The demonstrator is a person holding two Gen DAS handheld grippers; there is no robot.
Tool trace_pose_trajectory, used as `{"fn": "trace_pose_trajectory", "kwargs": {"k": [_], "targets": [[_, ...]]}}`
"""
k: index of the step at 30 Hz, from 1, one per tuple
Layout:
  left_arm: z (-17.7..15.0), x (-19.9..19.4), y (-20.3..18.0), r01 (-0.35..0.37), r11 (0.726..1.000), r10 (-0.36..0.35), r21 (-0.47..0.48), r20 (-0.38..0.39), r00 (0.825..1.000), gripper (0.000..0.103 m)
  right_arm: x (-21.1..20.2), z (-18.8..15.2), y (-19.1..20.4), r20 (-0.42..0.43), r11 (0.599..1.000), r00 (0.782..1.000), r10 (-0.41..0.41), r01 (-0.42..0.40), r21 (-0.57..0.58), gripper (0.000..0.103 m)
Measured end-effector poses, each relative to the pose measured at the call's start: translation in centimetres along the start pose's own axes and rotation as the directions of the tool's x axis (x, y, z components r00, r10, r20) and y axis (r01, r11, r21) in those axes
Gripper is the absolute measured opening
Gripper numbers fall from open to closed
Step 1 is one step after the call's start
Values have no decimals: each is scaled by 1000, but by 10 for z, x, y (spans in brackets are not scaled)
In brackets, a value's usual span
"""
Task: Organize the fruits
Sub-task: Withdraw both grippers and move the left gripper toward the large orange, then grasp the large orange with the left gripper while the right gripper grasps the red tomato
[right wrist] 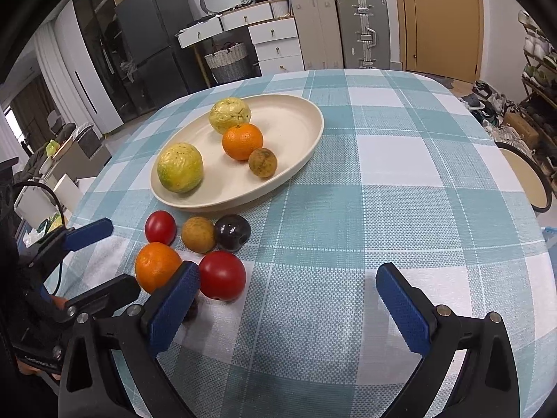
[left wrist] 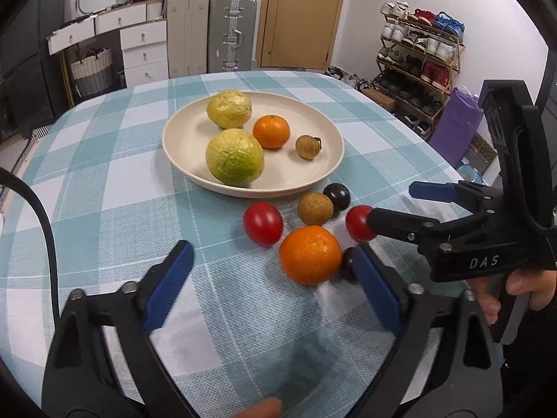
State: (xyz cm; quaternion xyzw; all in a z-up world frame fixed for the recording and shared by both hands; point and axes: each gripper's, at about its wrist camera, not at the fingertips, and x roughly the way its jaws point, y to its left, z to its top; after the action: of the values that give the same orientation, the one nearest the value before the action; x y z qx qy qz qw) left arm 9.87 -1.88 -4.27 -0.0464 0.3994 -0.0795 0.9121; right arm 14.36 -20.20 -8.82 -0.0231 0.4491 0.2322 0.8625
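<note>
Resting on the checked tablecloth [right wrist: 400, 160], the cream plate [left wrist: 181, 118] holds two guavas, one orange [left wrist: 271, 131] and a small brown fruit. Six loose fruits lie just beside the plate's near rim. Left claw [left wrist: 275, 278] is spread wide, empty, with the loose orange [left wrist: 310, 255] just ahead between its tips. Right claw [right wrist: 289, 296] is likewise wide and empty; a red tomato [right wrist: 222, 276] sits just beside its left finger.
</note>
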Motion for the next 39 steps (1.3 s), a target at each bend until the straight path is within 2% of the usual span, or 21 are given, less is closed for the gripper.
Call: {"fn": "trace_pose_trajectory", "kwargs": {"k": [4,6,11,15,22,26,27,29,30,31,36,39], "targets": [[-1,7,0,31,1000,-31,-3,-22,999,65,-1,0,1,2,1000,1000,-3,3,-5,103],[-1,7,0,60,998,-60,-6,-19,998,60,0,-1,1,0,1000,1000,0,0,-7,103],[-2,8,-7,84,996,-83,15,-30,996,51,0,-1,3,0,1000,1000,1,-1,-10,103],[-2,11,-11,103,995,-102,21,-43,994,38,0,-1,4,-1,1000,1000,1,-1,-15,103],[-2,8,-8,119,993,-119,4,-30,992,35,-1,-1,4,2,1000,1000,5,-5,-16,103],[-4,3,-8,111,994,-111,19,-25,994,35,-4,-1,8,3,999,999,42,-42,-31,102],[-5,2,-7,103,994,-102,20,-23,994,35,-4,-2,10,1,998,999,50,-49,-38,101],[-8,-1,-5,89,996,-88,25,-23,996,35,-4,-2,13,-1,996,997,74,-74,-41,91],[-8,-3,-4,83,996,-82,28,-23,996,35,-3,-2,14,-7,995,996,90,-91,-38,81],[-9,-3,-3,80,996,-80,29,-22,997,35,-2,-2,15,-17,994,995,102,-102,-35,76],[-9,-4,1,68,997,-68,25,-23,997,35,1,-4,19,-26,988,988,153,-154,-19,67],[-10,-4,1,67,997,-67,24,-26,997,35,2,-6,22,-32,984,984,174,-175,-23,53]]}}
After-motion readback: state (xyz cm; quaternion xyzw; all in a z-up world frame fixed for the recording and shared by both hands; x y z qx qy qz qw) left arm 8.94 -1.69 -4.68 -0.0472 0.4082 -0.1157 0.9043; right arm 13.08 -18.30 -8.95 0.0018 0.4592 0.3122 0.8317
